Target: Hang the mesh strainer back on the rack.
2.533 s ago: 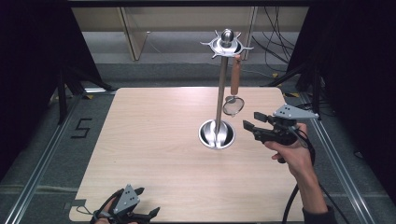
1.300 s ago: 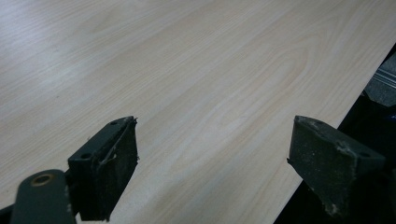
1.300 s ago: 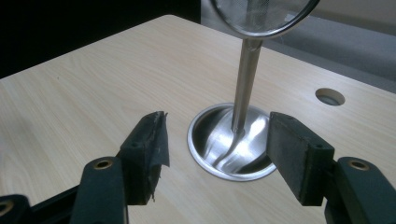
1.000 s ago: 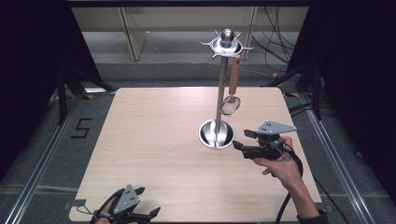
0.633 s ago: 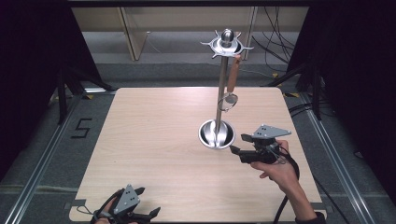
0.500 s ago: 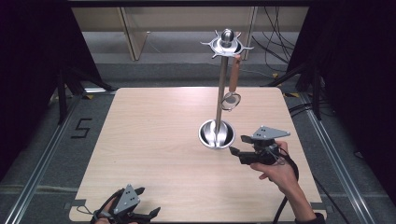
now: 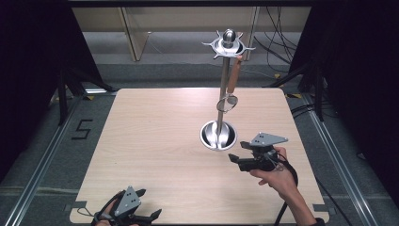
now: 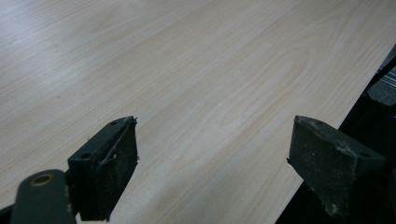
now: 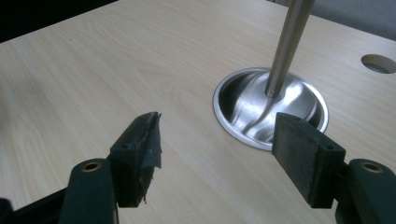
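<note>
The right gripper is held low over the table, jaws pointing toward the base of the utensil stand. Its jaws have just been opening and now stand wide apart with nothing between them; in the right gripper view the pads bracket bare wood on one side and the near rim of the base on the other, without contact. The right hand grips the tool body from behind, and the cable trails back along the forearm.

Directly ahead of the right gripper, just beyond the fingertips, sits the round steel dish that forms the stand's base. A thin steel pole rises from the centre of the dish to a crown-shaped hanger at the top. From that hanger, on the side nearest the right gripper, hangs a small strainer with a wooden handle; its round head lies against or just beside the pole, and the high view is too coarse to settle which. The strainer is well above the gripper and apart from it.

The left gripper rests at the near edge of the table, well apart from the stand. Its jaws are spread wide with nothing between the pads; bare tabletop lies ahead of them.
</note>
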{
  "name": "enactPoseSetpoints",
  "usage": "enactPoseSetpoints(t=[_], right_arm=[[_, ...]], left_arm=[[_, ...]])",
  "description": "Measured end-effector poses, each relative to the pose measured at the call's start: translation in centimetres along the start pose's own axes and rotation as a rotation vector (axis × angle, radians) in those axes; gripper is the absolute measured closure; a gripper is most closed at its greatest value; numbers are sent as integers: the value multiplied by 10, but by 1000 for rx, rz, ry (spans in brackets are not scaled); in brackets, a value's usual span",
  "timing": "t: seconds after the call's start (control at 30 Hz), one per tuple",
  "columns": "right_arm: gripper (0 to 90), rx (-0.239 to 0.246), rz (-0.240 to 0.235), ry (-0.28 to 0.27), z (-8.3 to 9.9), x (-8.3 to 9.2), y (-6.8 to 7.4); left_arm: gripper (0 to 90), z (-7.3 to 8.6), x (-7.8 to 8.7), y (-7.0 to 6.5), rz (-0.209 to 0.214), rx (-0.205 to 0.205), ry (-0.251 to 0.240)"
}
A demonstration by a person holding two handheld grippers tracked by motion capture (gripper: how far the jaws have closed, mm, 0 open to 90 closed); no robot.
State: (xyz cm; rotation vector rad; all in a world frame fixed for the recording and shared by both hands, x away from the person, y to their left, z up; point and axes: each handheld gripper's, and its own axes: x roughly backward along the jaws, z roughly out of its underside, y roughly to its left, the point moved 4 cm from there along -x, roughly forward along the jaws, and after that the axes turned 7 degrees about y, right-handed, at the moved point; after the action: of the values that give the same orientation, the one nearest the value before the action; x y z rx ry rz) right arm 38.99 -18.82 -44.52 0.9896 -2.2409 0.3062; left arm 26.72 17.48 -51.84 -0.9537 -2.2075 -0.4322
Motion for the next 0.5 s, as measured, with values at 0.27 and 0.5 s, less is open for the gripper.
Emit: enactPoseSetpoints(t=[0.27,0.5], right_arm=[[269,-41,1,38,9,-6,-2],[222,-100,16,43,14,-8,1]], left_arm=[[149,0,0,0,1,0,1],[150,0,0,0,0,-5,2]])
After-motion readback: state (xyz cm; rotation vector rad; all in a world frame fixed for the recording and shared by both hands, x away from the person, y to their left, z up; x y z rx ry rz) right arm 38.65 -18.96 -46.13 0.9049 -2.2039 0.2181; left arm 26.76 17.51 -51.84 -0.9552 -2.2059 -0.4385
